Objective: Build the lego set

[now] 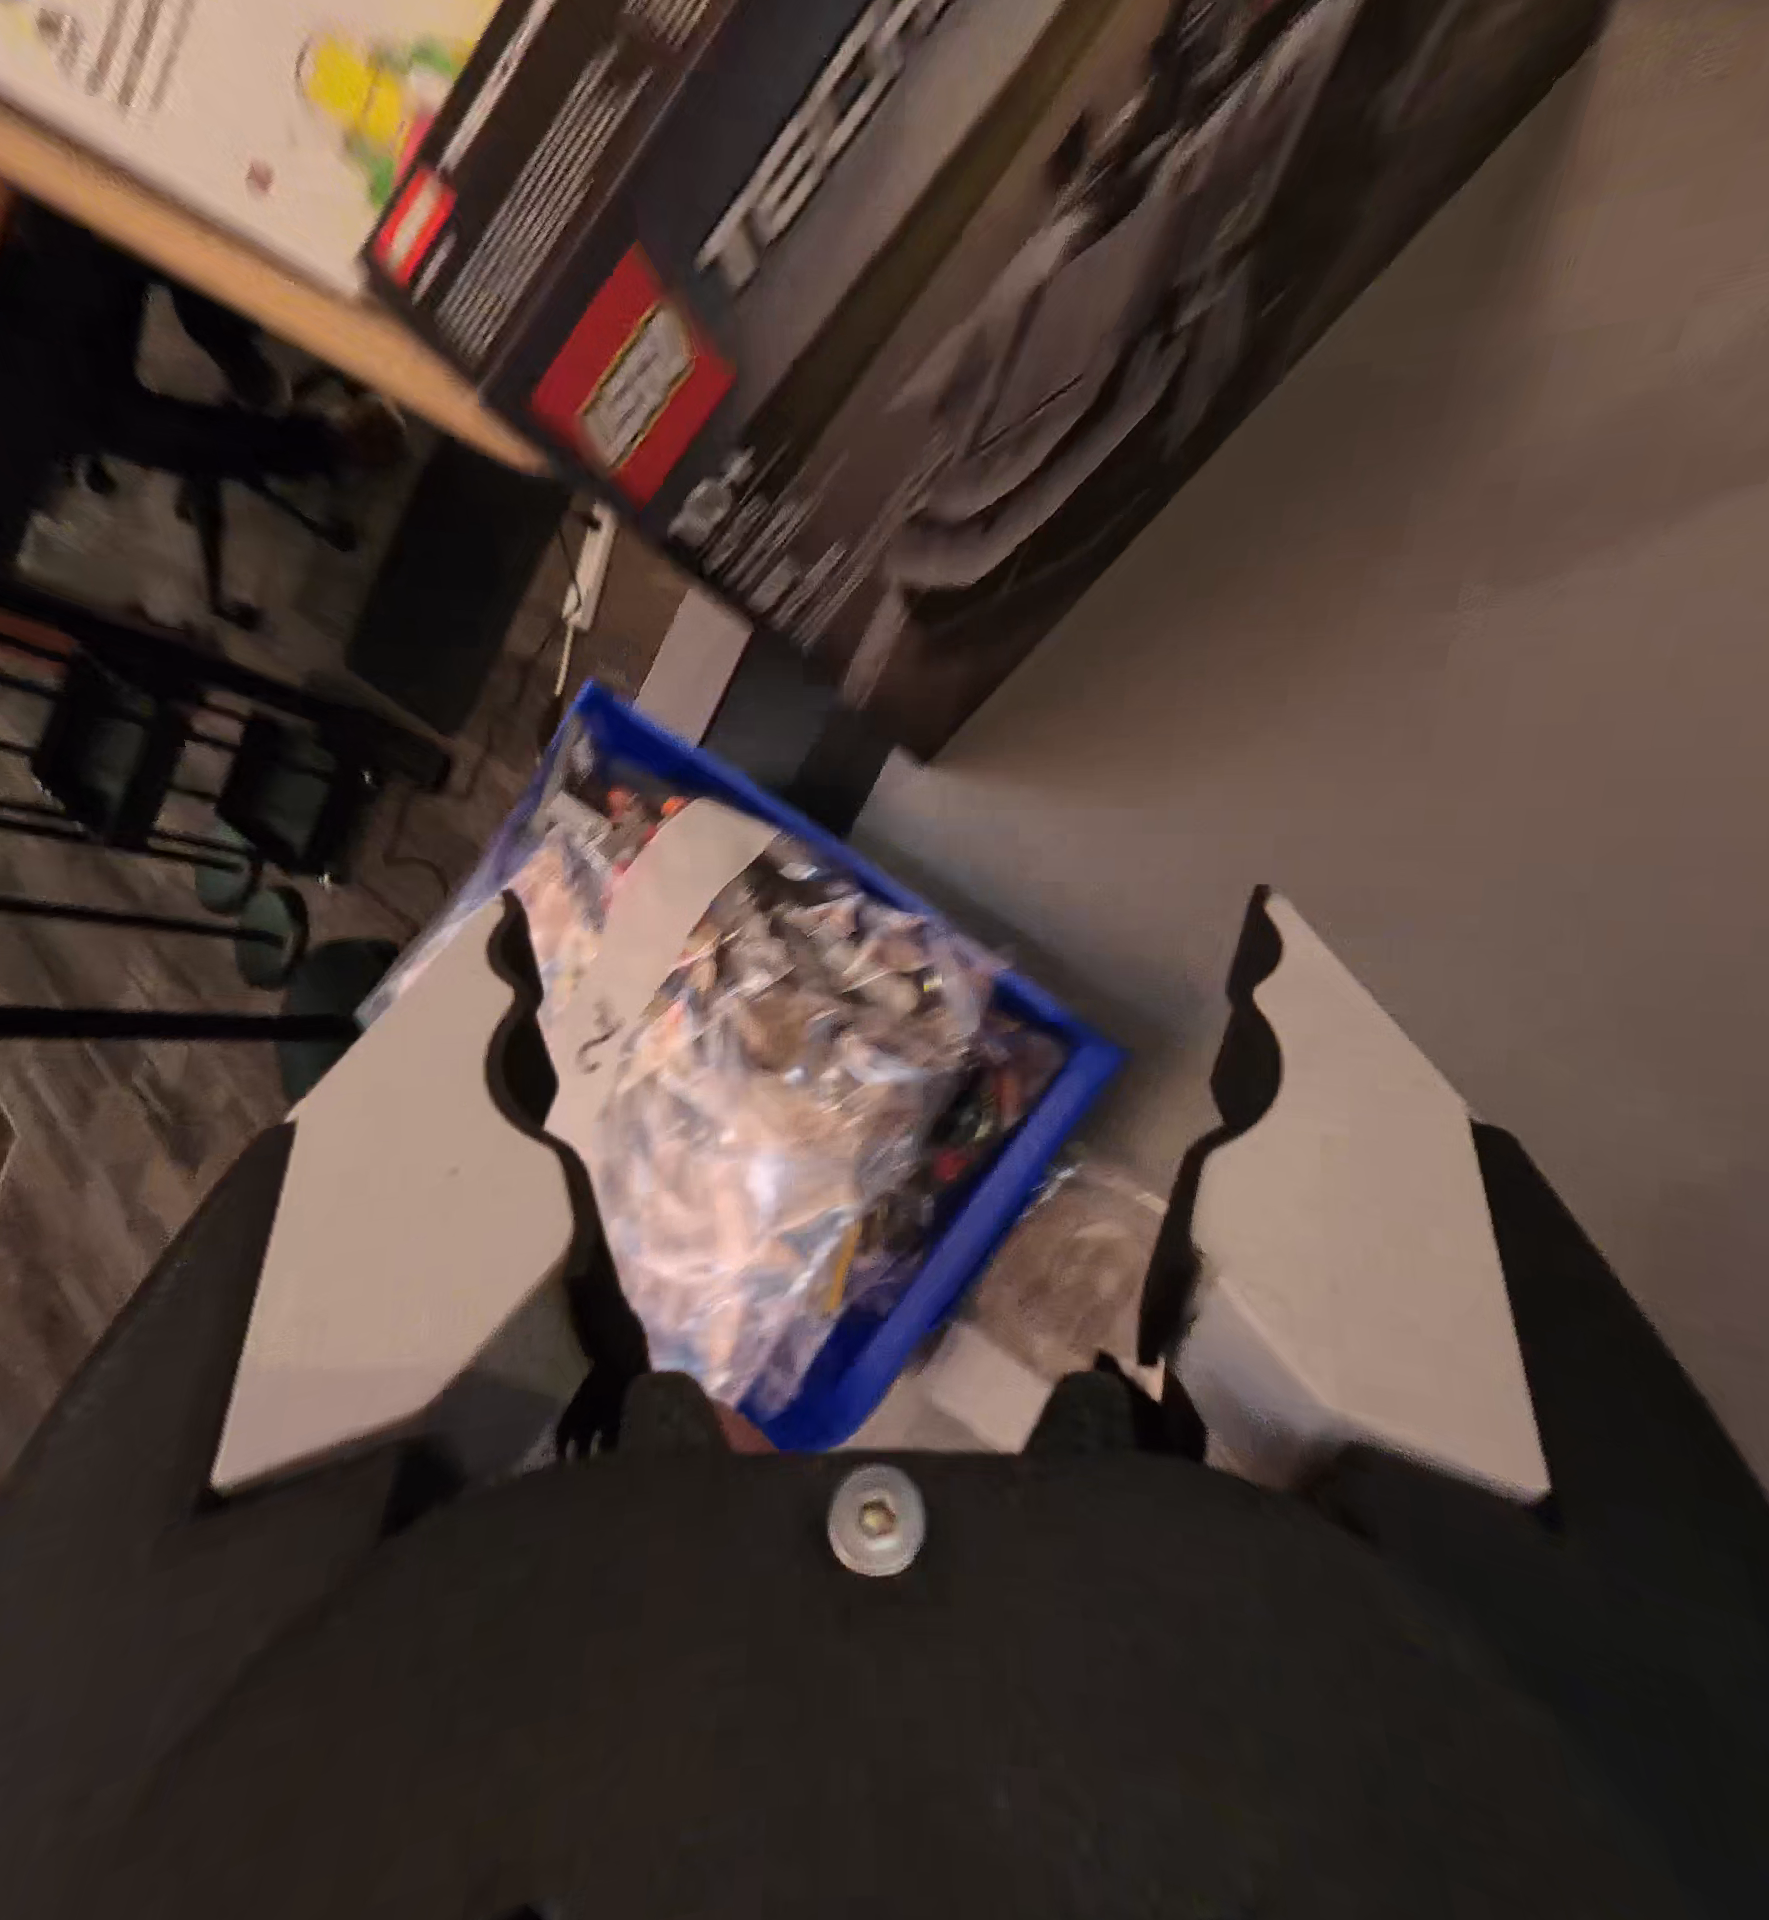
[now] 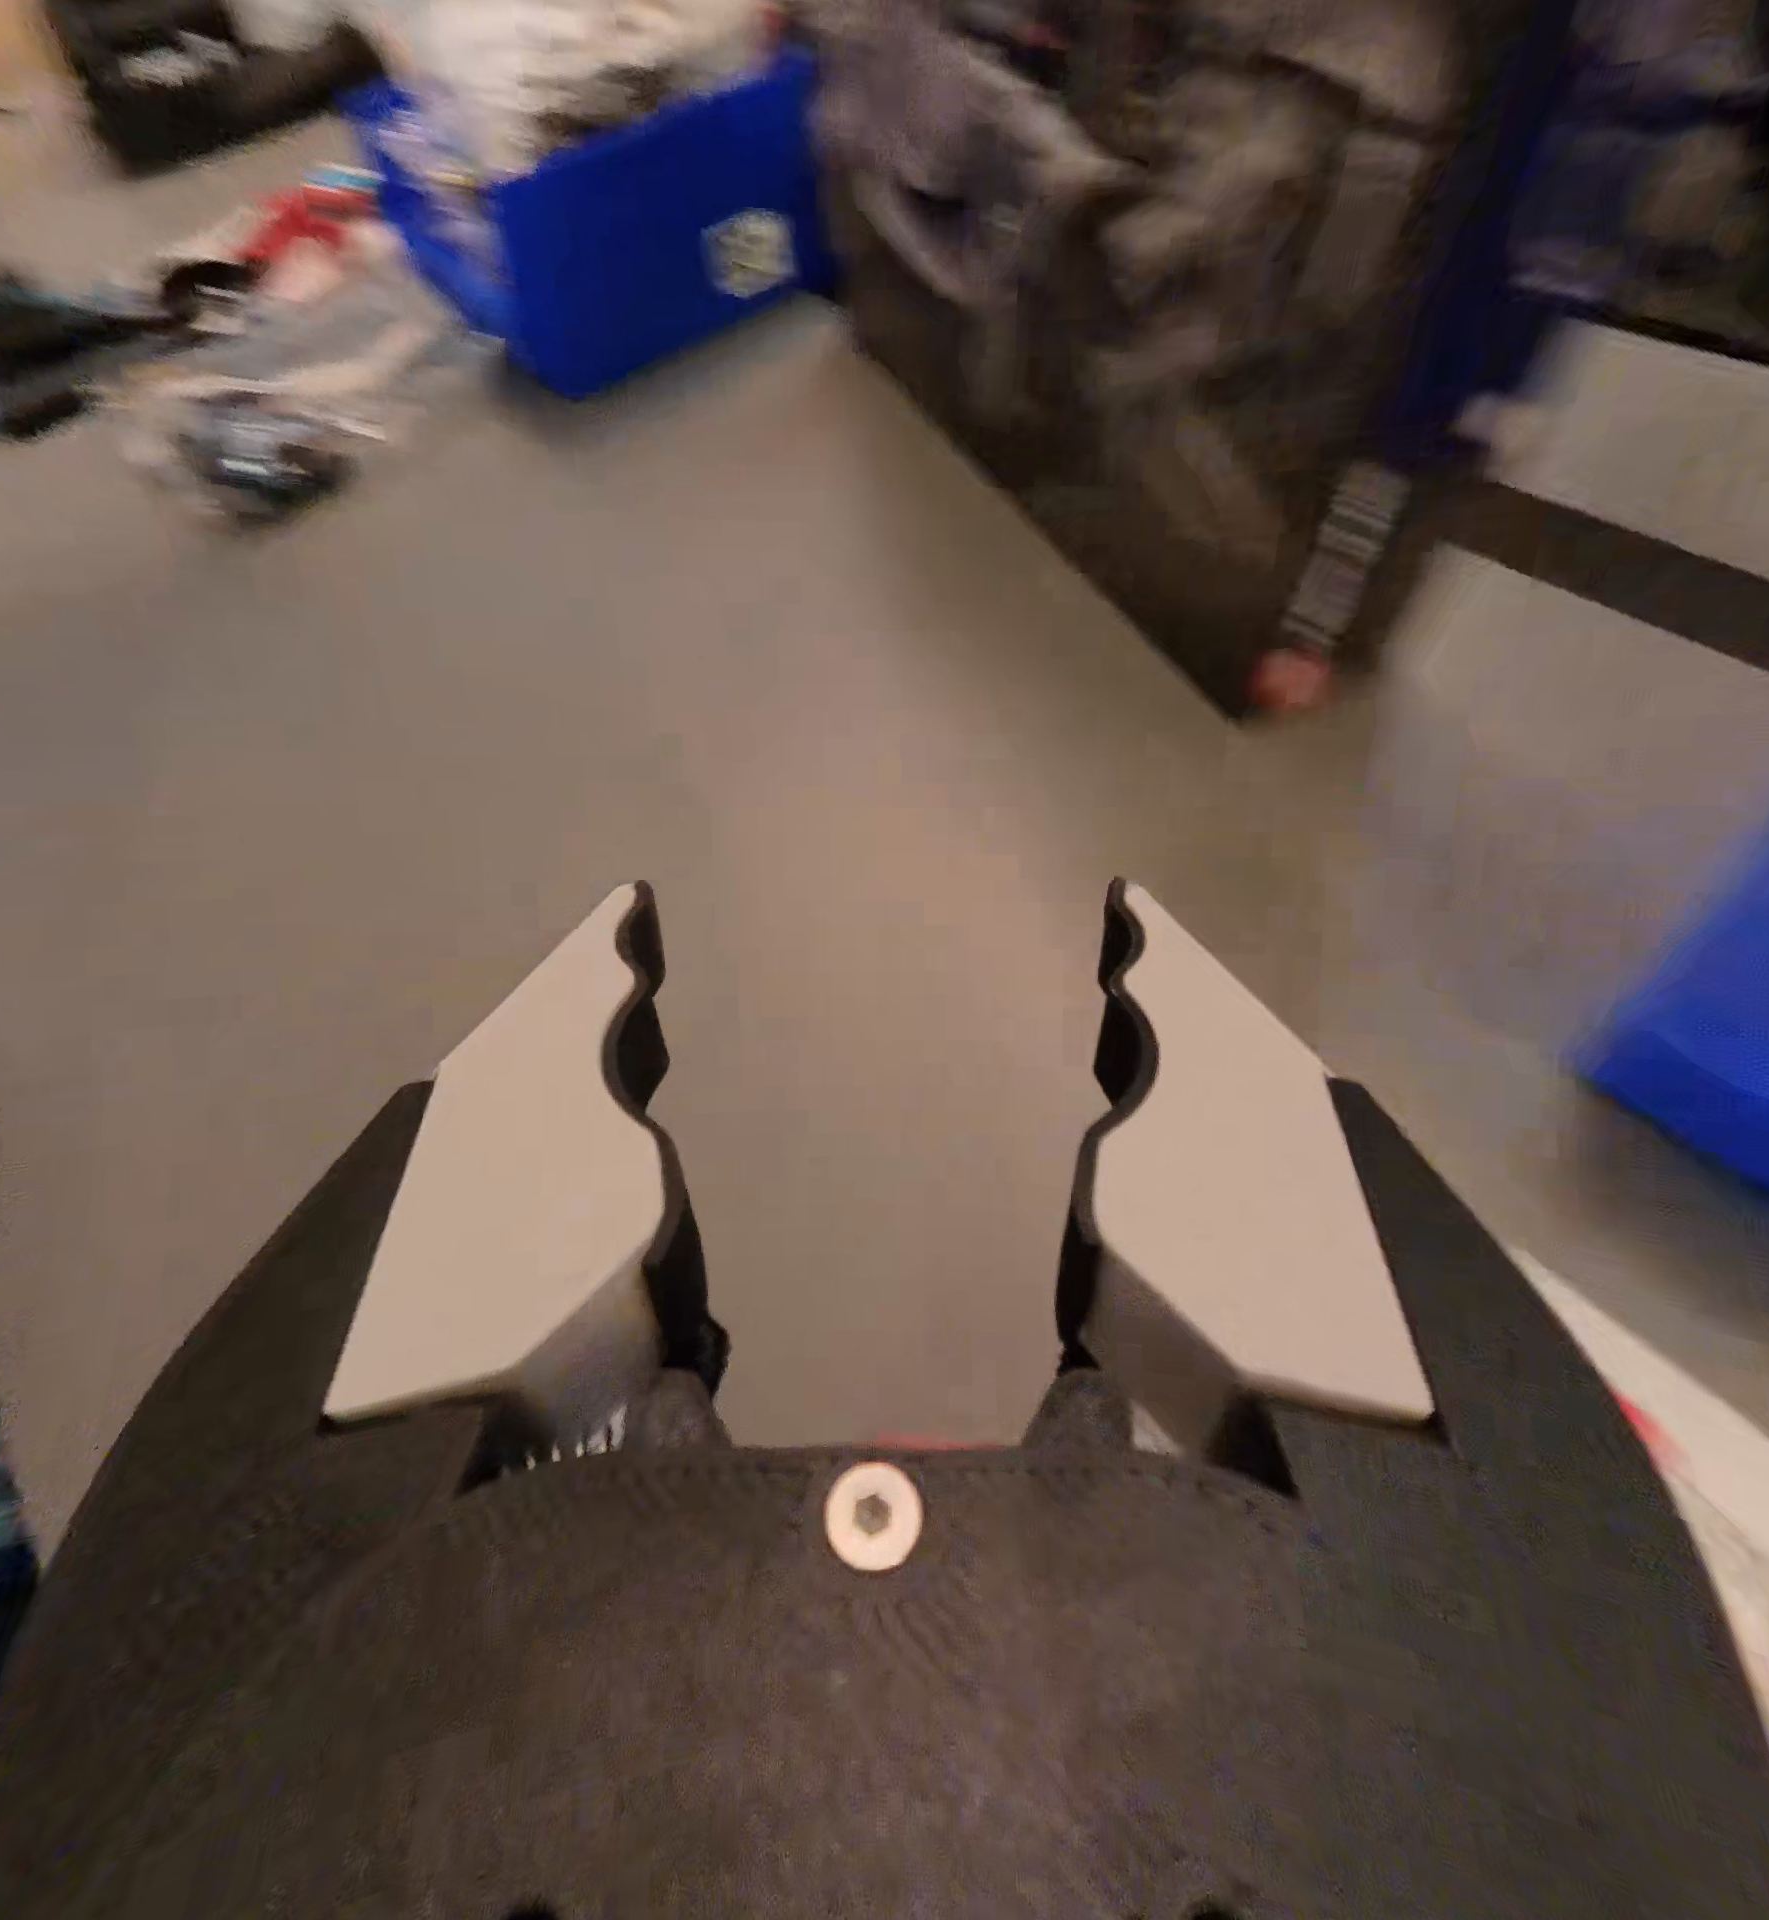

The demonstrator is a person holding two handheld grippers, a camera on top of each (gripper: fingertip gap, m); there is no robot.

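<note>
Your parts are mostly still bagged: the clear bags [image 1: 807,1122] fill the blue bin [image 1: 1015,1195] right ahead of your left gripper [image 1: 885,914], between and beyond its fingers. That gripper gapes wide and holds nothing. Your right gripper [image 2: 880,894] is spread partway, also empty, over bare table [image 2: 651,675]. Ahead and to its left lie loose pieces [image 2: 246,436], too blurred to read. The set's dark box [image 1: 1067,364] stands beyond the bin. I judge building has barely begun.
</note>
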